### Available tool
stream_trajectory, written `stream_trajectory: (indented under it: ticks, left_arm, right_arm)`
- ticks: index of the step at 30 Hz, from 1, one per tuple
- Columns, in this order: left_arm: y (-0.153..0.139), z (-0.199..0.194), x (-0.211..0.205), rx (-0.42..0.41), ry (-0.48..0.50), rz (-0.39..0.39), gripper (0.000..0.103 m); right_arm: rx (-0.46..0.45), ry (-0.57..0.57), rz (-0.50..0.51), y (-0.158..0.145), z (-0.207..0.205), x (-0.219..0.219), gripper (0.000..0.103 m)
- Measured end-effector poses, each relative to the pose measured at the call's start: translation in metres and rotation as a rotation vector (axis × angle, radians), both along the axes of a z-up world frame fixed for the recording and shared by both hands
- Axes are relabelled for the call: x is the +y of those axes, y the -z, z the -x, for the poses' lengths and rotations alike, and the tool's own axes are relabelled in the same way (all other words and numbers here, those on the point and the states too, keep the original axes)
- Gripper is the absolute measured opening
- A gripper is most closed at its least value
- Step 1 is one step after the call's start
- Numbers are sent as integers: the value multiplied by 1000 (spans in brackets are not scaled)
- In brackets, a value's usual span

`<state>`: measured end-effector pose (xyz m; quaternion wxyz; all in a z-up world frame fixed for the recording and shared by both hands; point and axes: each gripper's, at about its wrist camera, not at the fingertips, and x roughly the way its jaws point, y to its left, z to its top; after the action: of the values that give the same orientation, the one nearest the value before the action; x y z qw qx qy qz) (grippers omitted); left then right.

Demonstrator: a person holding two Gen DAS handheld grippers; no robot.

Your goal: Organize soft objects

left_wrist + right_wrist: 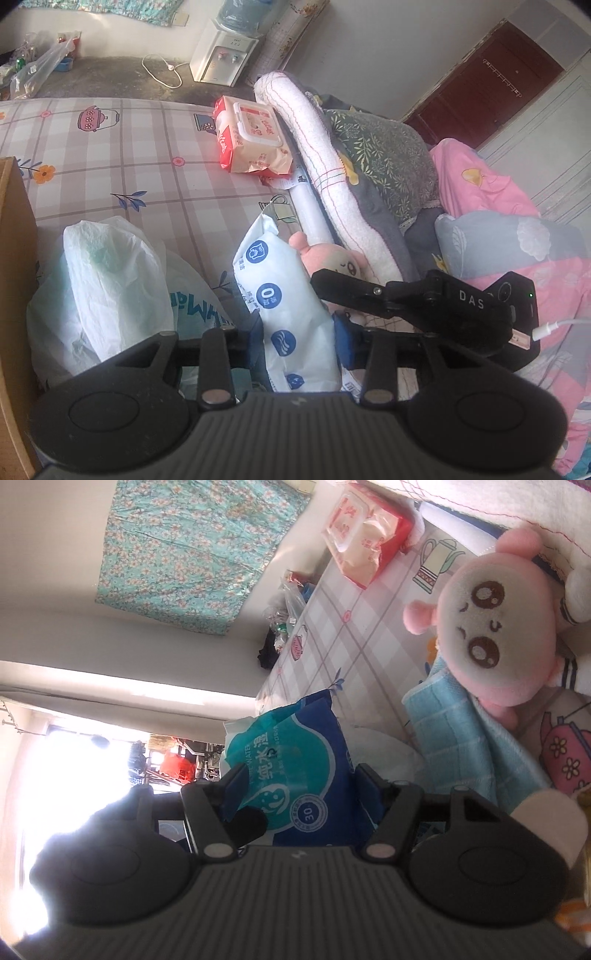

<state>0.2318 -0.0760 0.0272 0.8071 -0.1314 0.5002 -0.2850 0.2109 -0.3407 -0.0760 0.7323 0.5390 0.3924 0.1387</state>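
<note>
In the left wrist view my left gripper [299, 332] is shut on a white wipes pack [280, 280] with blue round icons, its blue pads pressing both edges. One black finger [343, 288] of my right gripper reaches the pack's right edge. In the right wrist view my right gripper [301, 790], rolled on its side, has a blue wipes pack [306, 746] filling the gap between its pads, and both pads touch it. I cannot tell whether it is the same pack. A pink plush doll [332, 258] [498, 635] lies just behind, on a light blue towel [461, 731].
All this is on a bed with a checked sheet [110, 147]. A red wipes pack [255, 140] lies farther back beside a rolled white blanket [321, 147]. A white plastic bag [103, 280] sits left, against a wooden edge [14, 258]. Pillows [384, 155] and a pink quilt [480, 177] are on the right.
</note>
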Motion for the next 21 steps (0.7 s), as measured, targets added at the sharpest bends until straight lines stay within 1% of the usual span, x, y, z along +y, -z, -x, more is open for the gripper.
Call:
stream_trajectory:
  ticks: [6,13,18,21]
  left_arm:
    - [-29,39,40,-52,-49,53,40]
    - [-52,83,98,-95,-126,99,40]
    - [-62,115,148,-121,-207,120,40]
    - [-63,132,179,-131,-268,117,40]
  right_arm:
    - [-63,-48,31,-42,26,31,64]
    - [-109,-143,75,-84,43,90,65]
    - [-128,-230,86,-107,50,140,66]
    - [-132,-285,74,-112,50,170,67]
